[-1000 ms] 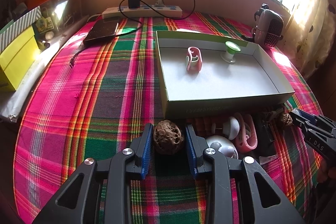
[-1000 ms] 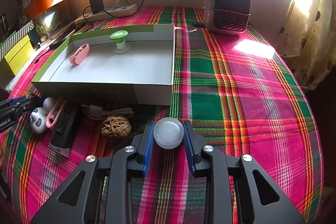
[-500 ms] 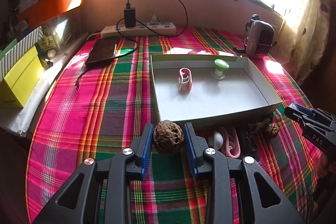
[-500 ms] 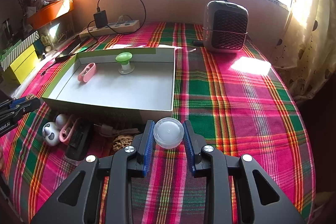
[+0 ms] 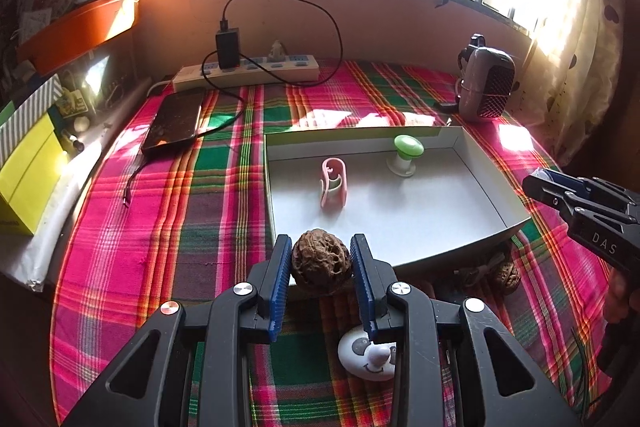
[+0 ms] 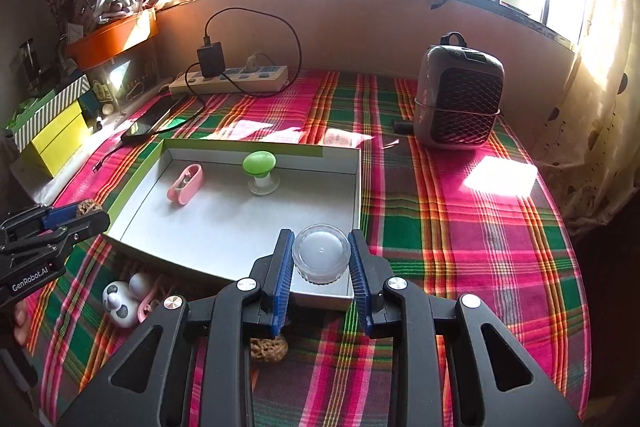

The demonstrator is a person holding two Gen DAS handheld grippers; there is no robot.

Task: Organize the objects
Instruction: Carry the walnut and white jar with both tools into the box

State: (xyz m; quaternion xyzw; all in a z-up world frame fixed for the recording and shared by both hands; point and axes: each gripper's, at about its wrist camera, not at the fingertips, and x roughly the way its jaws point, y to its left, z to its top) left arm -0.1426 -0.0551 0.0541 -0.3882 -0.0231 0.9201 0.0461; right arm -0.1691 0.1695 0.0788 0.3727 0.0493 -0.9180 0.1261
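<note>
My left gripper [image 5: 321, 261] is shut on a brown walnut [image 5: 321, 261] and holds it above the near left corner of the shallow white box [image 5: 472, 251]. My right gripper [image 6: 320, 259] is shut on a clear round lidded jar [image 6: 320, 257], held over the box's near right corner [image 6: 320, 297]. Inside the box lie a pink clip [image 6: 185, 183] and a green-topped knob [image 6: 260, 169]. On the cloth in front of the box sit a white panda toy [image 6: 118, 303], a pink clip [image 6: 146, 307] and a second walnut [image 6: 269, 349].
A grey heater [image 6: 458, 99] stands at the back right. A power strip [image 6: 228, 79] with a charger and cable lies at the back. A dark phone [image 5: 174, 123] lies at the back left. Yellow boxes [image 6: 52, 139] stand beyond the left edge.
Both grippers have risen and moved forward toward the box, each carrying its object. The walnut and the jar now hang over the box's near corners.
</note>
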